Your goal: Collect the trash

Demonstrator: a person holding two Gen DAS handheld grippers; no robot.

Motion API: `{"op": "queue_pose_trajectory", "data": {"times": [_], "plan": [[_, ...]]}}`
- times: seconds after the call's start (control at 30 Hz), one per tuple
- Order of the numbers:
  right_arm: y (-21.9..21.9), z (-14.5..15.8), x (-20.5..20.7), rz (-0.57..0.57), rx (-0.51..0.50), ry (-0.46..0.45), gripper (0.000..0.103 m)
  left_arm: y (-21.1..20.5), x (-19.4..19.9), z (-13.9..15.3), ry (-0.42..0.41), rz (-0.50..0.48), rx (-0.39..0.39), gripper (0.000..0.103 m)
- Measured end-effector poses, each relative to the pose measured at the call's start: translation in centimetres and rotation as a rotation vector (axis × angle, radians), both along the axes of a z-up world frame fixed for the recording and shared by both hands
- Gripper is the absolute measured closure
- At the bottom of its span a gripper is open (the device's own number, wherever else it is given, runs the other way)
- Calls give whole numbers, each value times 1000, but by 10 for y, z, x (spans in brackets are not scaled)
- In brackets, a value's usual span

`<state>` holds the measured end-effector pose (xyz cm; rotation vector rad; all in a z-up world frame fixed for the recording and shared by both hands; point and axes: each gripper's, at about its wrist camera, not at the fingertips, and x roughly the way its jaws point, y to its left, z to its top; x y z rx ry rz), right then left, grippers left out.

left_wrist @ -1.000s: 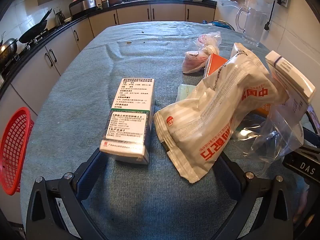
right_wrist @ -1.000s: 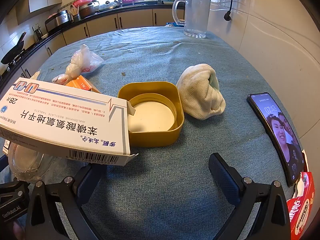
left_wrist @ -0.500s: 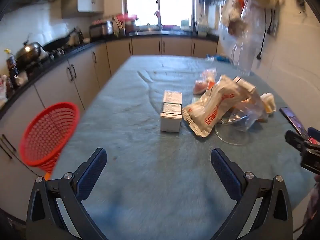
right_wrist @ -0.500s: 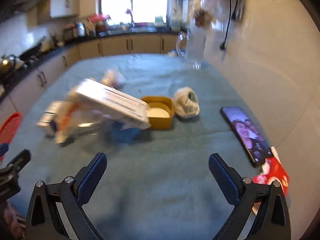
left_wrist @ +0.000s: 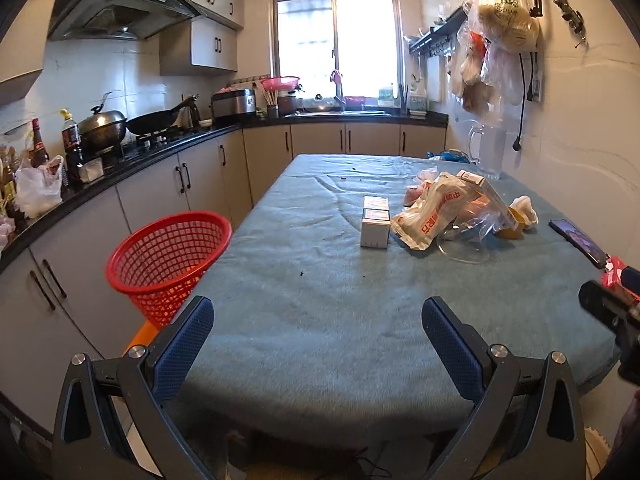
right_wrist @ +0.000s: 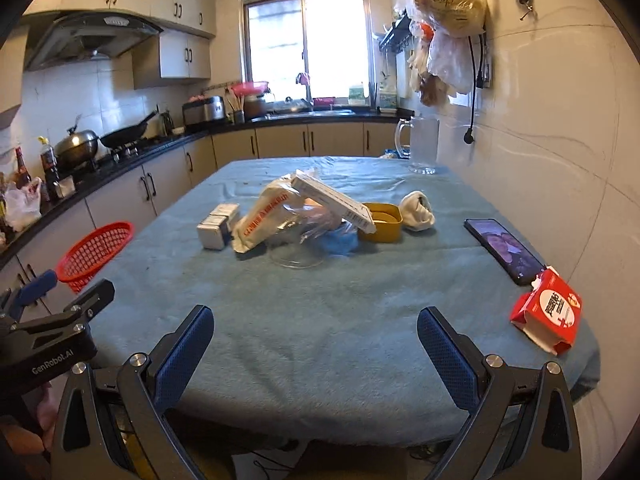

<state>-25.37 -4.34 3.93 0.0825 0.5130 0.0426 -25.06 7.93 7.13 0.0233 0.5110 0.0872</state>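
I'm seeing trash piling mid-table: a white medicine box [left_wrist: 375, 223] lying flat, a white red-printed pouch [left_wrist: 425, 216] leaning just beside it, a long flat white carton [right_wrist: 333, 201] tilting on top, and crumpled clear plastic [right_wrist: 298, 242] sprawling under them. A red mesh basket [left_wrist: 170, 262] is standing off the table's left edge.

A home kitchen

A range hood [left_wrist: 120, 8] and wok [left_wrist: 154, 122] are seen at upper left, a sink tap [left_wrist: 338, 88] under the central window [left_wrist: 336, 34].
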Motion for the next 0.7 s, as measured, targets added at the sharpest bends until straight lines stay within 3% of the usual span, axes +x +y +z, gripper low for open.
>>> {"op": "queue_pose_trajectory", "data": {"times": [0.23, 0.7], "plan": [[5, 4, -8, -6, -6, -44, 0, 1, -3, -10, 13, 12, 14, 0], [7, -6, 1, 16, -33, 4, 0, -3, -1, -18, 27, 2, 22, 0]]}}
